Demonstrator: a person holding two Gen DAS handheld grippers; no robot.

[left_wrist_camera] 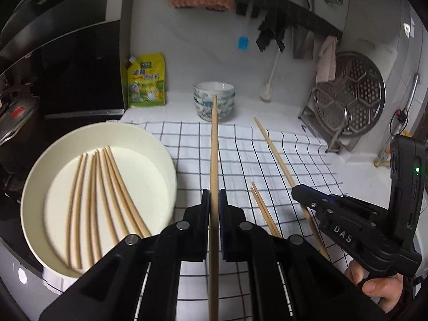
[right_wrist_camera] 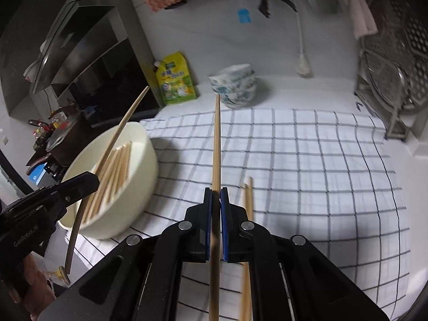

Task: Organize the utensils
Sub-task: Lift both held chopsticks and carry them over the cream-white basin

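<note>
My left claw [left_wrist_camera: 214,200] clamped on chopstick [left_wrist_camera: 214,144]. My right claw [right_wrist_camera: 216,200] clamped on second chopstick [right_wrist_camera: 216,144]. Both lifted above checked cloth [right_wrist_camera: 307,160]. Six chopsticks in bowl [left_wrist_camera: 160,144], left. Pair [left_wrist_camera: 263,211] on cloth.

The left gripper [left_wrist_camera: 214,200] is clamping one chopstick [left_wrist_camera: 214,147], hovering beside the cream bowl [left_wrist_camera: 34,182] that is holding several more.
</note>
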